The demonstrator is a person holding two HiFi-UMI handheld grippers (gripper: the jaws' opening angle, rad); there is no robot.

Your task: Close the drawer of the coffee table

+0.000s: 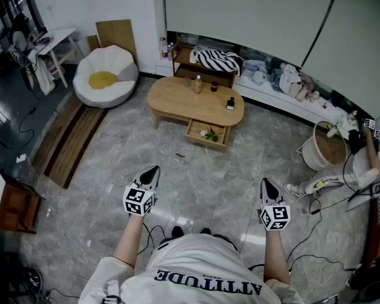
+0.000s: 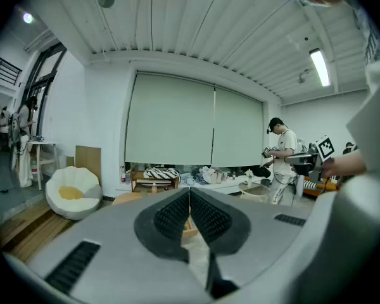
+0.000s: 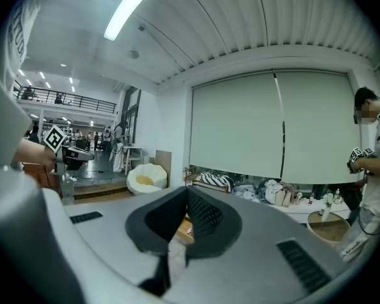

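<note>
Well, drawer (image 1: pixel 202 141) open toward the person

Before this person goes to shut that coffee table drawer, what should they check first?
1. Drawer found, standing open: ok.
2. Left gripper shut and empty: ok.
3. Right gripper shut and empty: ok.
4. Grippers near enough to push the drawer: not ok, the coffee table is across the floor.
5. Items in the drawer low enough to slide in: cannot tell.
</note>
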